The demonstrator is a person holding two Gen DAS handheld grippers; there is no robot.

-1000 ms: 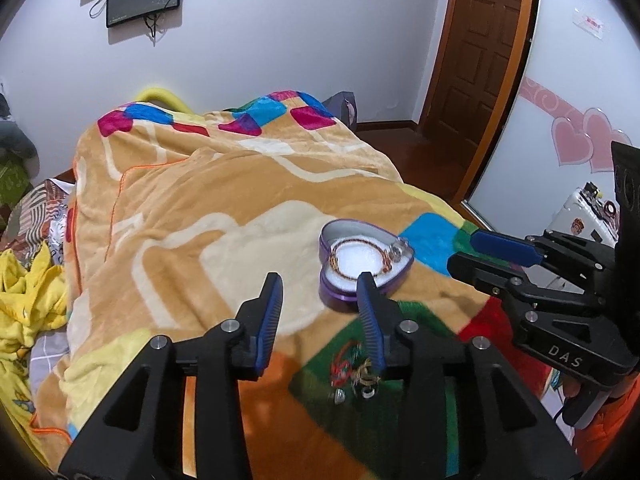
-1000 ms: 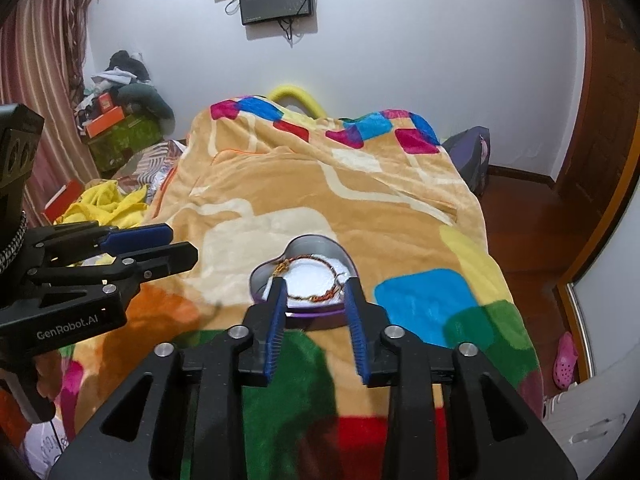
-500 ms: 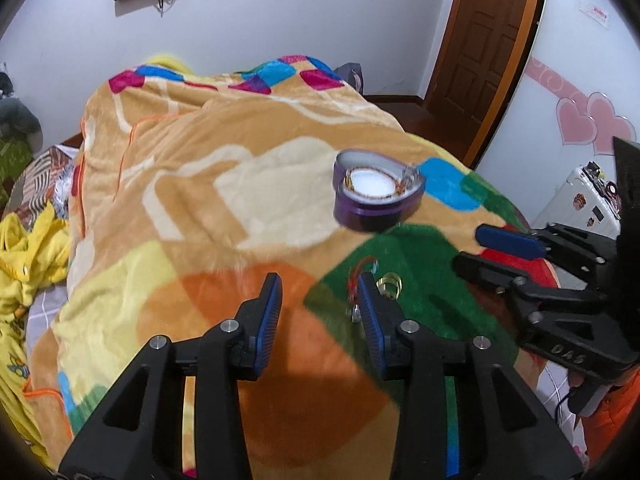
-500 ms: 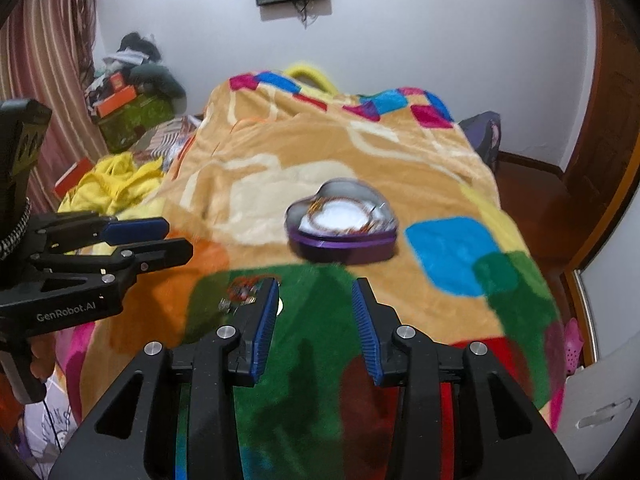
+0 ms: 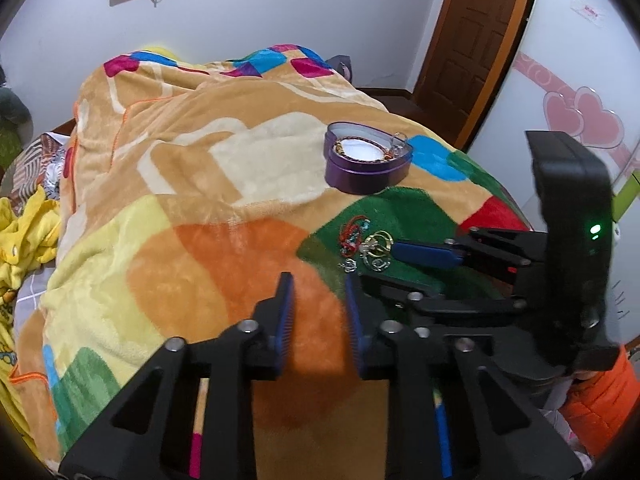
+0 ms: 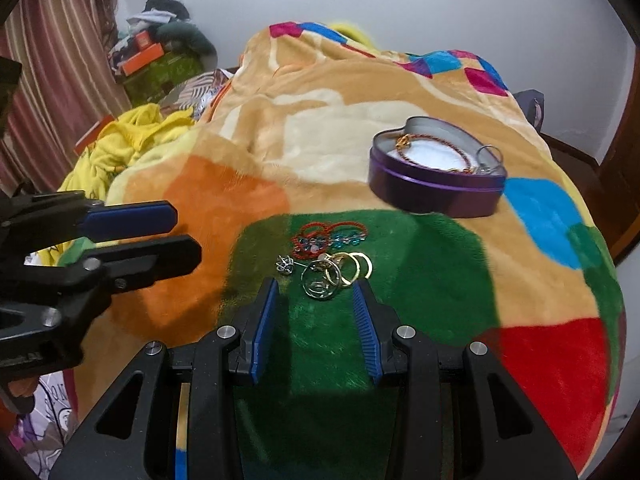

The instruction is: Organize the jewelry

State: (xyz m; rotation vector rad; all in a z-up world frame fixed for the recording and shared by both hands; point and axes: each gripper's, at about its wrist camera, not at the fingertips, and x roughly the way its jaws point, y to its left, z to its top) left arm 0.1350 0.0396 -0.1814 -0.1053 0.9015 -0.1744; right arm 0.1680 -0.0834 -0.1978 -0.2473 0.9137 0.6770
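A purple heart-shaped tin (image 6: 436, 184) sits on the blanket with a beaded bracelet (image 6: 436, 150) and a silver ring inside; it also shows in the left wrist view (image 5: 366, 164). A small pile of loose jewelry (image 6: 328, 256) lies on the green patch: red and blue beaded pieces, gold rings (image 6: 352, 268), a silver stud (image 6: 285, 265). My right gripper (image 6: 316, 294) is open and empty, just short of the pile. My left gripper (image 5: 318, 292) is open and empty over the orange patch, left of the pile (image 5: 366, 246).
The jewelry lies on a bed under a patchwork fleece blanket (image 6: 320, 120). Yellow clothes (image 6: 120, 140) and boxes lie at the left. A wooden door (image 5: 476, 32) stands at the back right. The bed's edge drops off at the right.
Both grippers have pulled back from the tin and come lower. The right gripper now faces the jewelry pile at close range. Both stay open.
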